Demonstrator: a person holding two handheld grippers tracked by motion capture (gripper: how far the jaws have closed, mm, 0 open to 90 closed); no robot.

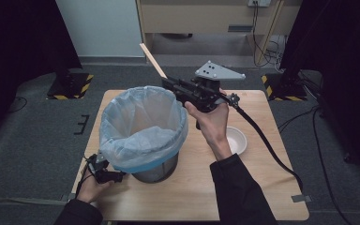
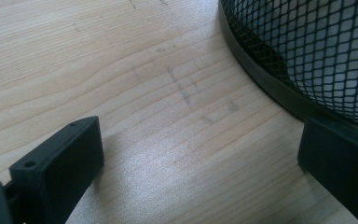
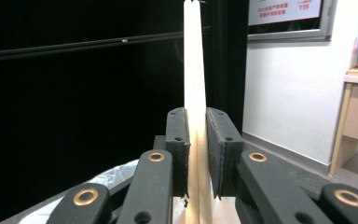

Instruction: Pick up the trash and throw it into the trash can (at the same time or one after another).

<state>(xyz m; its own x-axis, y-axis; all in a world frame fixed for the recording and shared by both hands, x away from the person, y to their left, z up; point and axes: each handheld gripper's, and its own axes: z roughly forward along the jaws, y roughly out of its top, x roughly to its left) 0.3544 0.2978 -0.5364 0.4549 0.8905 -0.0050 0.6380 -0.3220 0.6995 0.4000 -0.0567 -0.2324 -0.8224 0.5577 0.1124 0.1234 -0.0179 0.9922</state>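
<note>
The right claw (image 1: 168,84) is clamped on a wooden stick (image 1: 153,60), held above the bin's (image 1: 143,124) far rim, probably for dropping in. The left claw (image 2: 196,154) is spread open against the bin's base near the desk's (image 1: 262,187) front-left corner, likely to steady it.

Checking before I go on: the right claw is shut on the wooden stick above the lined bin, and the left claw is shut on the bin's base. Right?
Not quite. The left claw is open, as the left gripper view shows, one jaw beside the bin. The right claw is indeed shut on the wooden stick.
</note>
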